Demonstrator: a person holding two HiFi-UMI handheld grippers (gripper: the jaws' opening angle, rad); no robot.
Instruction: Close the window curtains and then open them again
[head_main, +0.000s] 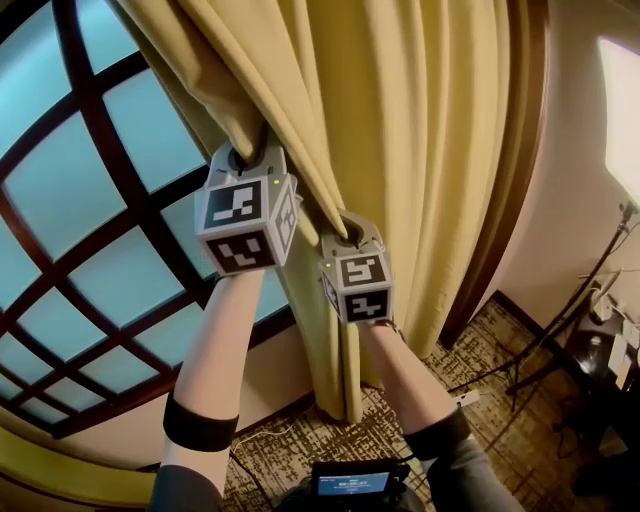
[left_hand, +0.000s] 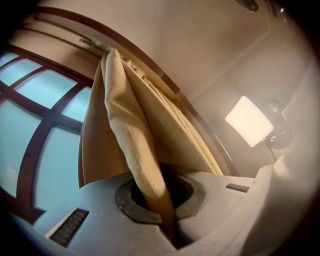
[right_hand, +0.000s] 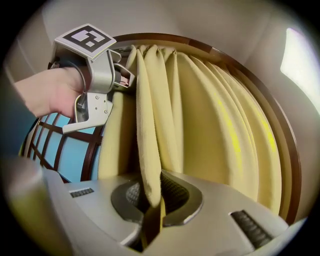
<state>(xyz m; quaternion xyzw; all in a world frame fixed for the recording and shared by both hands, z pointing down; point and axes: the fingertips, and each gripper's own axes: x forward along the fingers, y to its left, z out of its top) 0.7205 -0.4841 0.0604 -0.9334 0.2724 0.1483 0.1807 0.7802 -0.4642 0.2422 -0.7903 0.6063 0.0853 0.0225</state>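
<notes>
A yellow curtain (head_main: 400, 130) hangs bunched in folds at the right side of a large window (head_main: 90, 200) with a dark wooden grid. My left gripper (head_main: 250, 158) is shut on the curtain's leading edge (left_hand: 137, 150), high up. My right gripper (head_main: 352, 232) sits just lower and to the right, shut on a fold of the same curtain (right_hand: 150, 150). In the right gripper view the left gripper (right_hand: 122, 77) shows at upper left, held by a hand. The curtain rail (left_hand: 90, 42) runs along the window's top.
A dark wooden window frame post (head_main: 510, 200) stands right of the curtain. A bright lamp panel (head_main: 622, 110) on a stand, cables and equipment (head_main: 600, 350) crowd the patterned carpet at the right. A device with a lit screen (head_main: 352, 484) is at the bottom.
</notes>
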